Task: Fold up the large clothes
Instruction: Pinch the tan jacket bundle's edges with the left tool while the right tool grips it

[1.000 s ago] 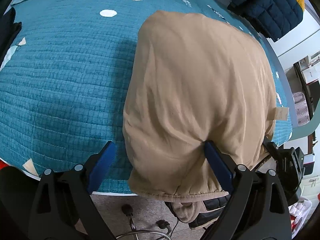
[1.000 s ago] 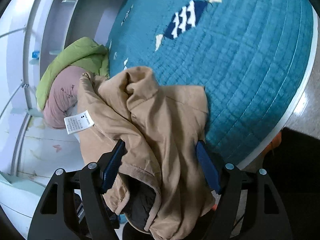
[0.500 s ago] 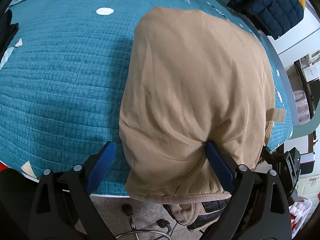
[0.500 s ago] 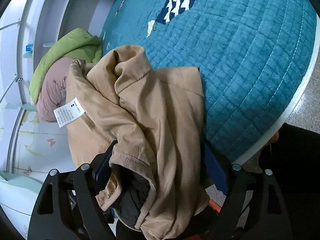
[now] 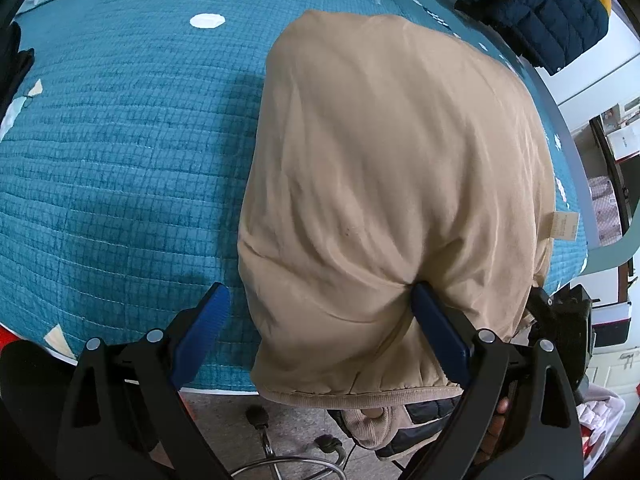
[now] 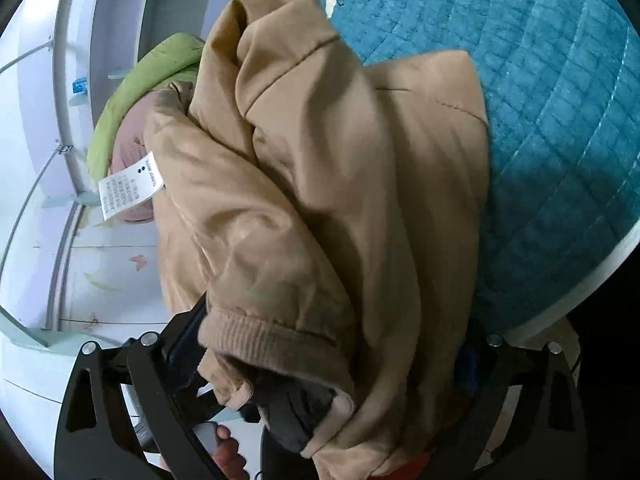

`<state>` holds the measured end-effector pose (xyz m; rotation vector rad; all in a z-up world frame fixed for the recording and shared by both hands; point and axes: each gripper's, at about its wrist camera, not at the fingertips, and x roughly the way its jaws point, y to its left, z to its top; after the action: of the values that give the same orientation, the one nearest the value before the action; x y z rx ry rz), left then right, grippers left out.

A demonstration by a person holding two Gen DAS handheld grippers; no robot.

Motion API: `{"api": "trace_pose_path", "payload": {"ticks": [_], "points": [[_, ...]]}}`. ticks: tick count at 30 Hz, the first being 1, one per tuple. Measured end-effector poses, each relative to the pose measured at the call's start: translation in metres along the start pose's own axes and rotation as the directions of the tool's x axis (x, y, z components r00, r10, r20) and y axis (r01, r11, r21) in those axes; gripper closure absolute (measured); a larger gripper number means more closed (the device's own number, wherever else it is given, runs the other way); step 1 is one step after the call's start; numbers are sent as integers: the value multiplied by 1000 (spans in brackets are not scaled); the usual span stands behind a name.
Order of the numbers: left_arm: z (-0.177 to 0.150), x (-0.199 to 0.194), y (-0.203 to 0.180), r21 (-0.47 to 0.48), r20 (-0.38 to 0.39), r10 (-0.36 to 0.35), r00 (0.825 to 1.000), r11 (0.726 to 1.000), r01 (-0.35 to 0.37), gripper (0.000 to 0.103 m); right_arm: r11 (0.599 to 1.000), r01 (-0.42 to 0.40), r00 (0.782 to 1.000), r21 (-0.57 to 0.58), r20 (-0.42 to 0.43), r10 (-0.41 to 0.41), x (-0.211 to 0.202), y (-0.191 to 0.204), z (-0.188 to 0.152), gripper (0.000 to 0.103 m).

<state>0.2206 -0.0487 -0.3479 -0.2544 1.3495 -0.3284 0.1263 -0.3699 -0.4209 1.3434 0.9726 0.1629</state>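
A tan padded jacket [image 5: 392, 168] lies folded on the teal quilted bed [image 5: 120, 140], its ribbed hem hanging over the near edge. My left gripper [image 5: 320, 312] is open; the jacket's near edge sits between its blue pads, the right pad [image 5: 436, 332] pressed against the fabric. In the right wrist view the jacket [image 6: 320, 184] bulges up close, with a white care label [image 6: 128, 188] at its left. My right gripper [image 6: 332, 360] is open wide and the bunched jacket with its ribbed cuff [image 6: 256, 336] fills the gap; its pads are mostly hidden.
A dark navy puffer coat [image 5: 536, 12] lies at the bed's far right corner. Green and pink bedding [image 6: 136, 96] is piled by the white wall. A chair base [image 5: 280, 460] stands on the floor below the bed edge.
The right gripper has pushed forward into the jacket, which now fills its view and covers its pads. The left gripper has held nearly still against the jacket's edge.
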Motion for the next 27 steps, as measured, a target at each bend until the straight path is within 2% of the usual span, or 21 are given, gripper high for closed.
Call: {"api": "trace_pose_path", "payload": {"ticks": [6, 9, 12, 20, 27], "points": [[1, 3, 3, -21, -3, -7, 1000, 1000, 7, 7, 1000, -13, 1000, -21, 2, 13, 1, -1, -4, 10], [0, 5, 6, -44, -1, -26, 1000, 999, 26, 6, 1000, -9, 1000, -28, 5, 9, -2, -5, -5, 19], [-2, 8, 10, -49, 2, -33, 999, 998, 33, 5, 999, 10, 1000, -39, 8, -10, -6, -8, -8, 24], [-1, 14, -1, -10, 19, 9, 1000, 1000, -9, 5, 999, 29, 999, -44, 18, -29, 0, 3, -10, 25], [3, 21, -10, 6, 27, 12, 1000, 1000, -13, 5, 998, 42, 999, -55, 26, -41, 6, 13, -15, 25]]}}
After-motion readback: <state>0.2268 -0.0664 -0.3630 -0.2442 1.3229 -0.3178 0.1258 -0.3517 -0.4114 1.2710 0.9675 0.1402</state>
